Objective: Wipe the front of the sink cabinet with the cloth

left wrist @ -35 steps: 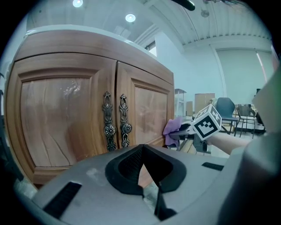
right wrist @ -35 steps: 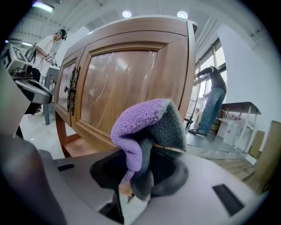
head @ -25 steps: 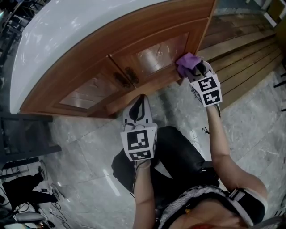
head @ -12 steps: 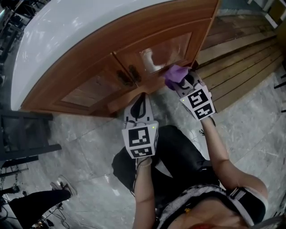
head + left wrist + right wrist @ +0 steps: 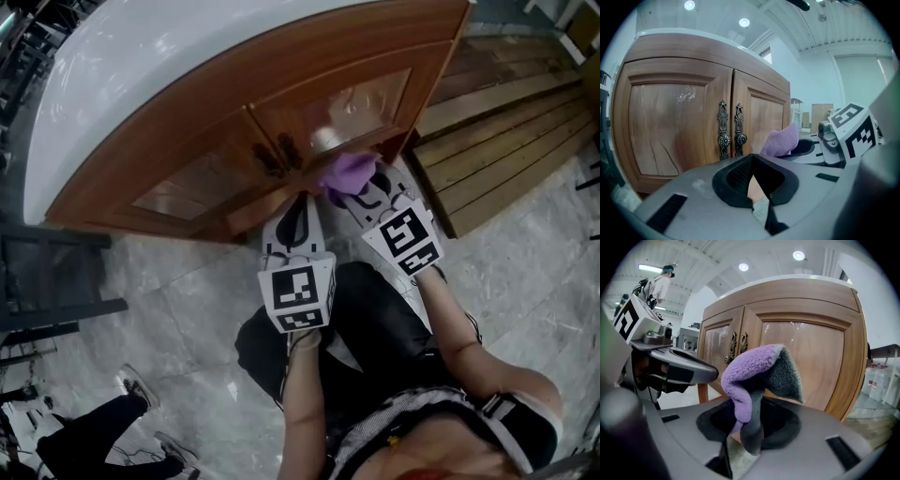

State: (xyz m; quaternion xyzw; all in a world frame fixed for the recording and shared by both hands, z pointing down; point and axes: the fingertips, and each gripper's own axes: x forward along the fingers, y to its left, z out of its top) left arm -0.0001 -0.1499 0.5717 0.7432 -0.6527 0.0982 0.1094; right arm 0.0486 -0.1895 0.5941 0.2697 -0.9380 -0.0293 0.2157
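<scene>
The wooden sink cabinet [image 5: 187,122] has two panelled doors with ornate metal handles [image 5: 278,155] at the middle seam. A purple cloth [image 5: 349,172] is bunched in my right gripper [image 5: 364,190], which is shut on it. The cloth presses on the lower left part of the right door, close to the handles. In the right gripper view the cloth [image 5: 757,371] rises from the right gripper [image 5: 750,427] in front of the cabinet [image 5: 806,357]. My left gripper [image 5: 294,223] is shut and holds nothing, just below the door seam. From the left gripper view [image 5: 752,180] the handles [image 5: 730,131] and cloth [image 5: 780,140] show.
A white countertop [image 5: 141,56] overhangs the cabinet. A slatted wooden platform [image 5: 506,103] lies on the floor to the right. A dark metal rack [image 5: 47,281] stands at the left. Another person's legs [image 5: 103,436] are at the bottom left on the grey tiles.
My right gripper has carried the cloth leftwards along the bottom of the right door, from its right edge to near the handles. The left gripper has stayed put.
</scene>
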